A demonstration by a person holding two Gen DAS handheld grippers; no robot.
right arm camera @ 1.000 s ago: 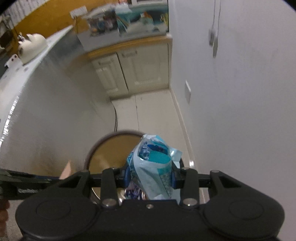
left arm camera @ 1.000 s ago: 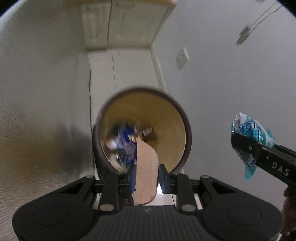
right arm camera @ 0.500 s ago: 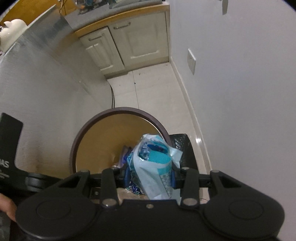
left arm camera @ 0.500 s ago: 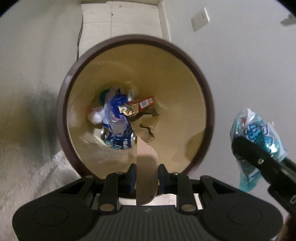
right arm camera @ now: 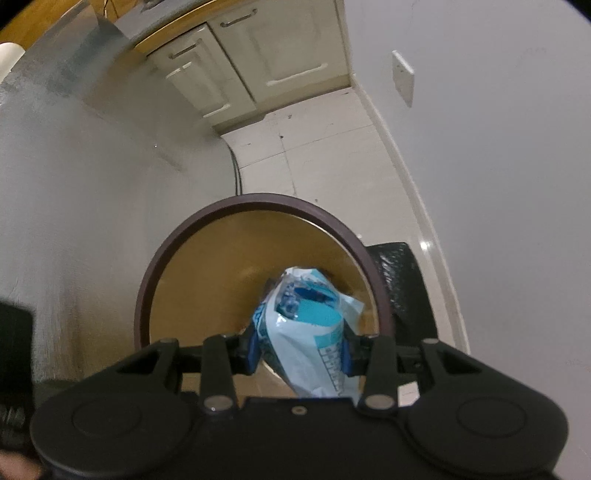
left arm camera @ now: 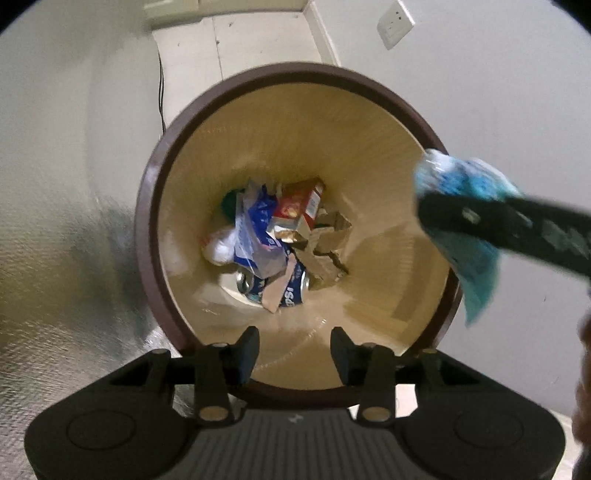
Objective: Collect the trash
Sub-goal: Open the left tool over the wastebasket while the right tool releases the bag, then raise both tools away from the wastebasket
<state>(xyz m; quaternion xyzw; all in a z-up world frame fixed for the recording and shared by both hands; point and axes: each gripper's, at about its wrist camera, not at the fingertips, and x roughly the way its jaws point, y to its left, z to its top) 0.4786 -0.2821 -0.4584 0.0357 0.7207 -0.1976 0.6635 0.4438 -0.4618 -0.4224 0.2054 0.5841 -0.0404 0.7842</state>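
A round bin with a dark brown rim [left arm camera: 147, 206] and tan inside stands on the floor below both grippers. My left gripper [left arm camera: 294, 349] points down into it, its jaws opening with nothing between them. A brown cardboard strip [left arm camera: 277, 288] lies on the trash at the bottom, among a blue can [left arm camera: 295, 290], a red carton [left arm camera: 301, 206] and a plastic bag [left arm camera: 255, 229]. My right gripper [right arm camera: 299, 350] is shut on a crumpled blue and white wrapper [right arm camera: 306, 317] over the bin rim [right arm camera: 147, 280]. In the left wrist view that wrapper [left arm camera: 476, 266] hangs at the bin's right edge.
A textured metal panel [left arm camera: 48, 221] rises to the left of the bin, a white wall [left arm camera: 498, 92] with a socket [left arm camera: 397, 22] to the right. Cream cabinets [right arm camera: 258, 55] stand at the far end of the tiled floor [right arm camera: 314, 147]. A black object [right arm camera: 402, 280] sits behind the bin.
The left gripper let go of the cardboard strip, which now lies in the bin, and its jaws widened. Both grippers sank toward the bin. The right gripper with the wrapper moved over the rim.
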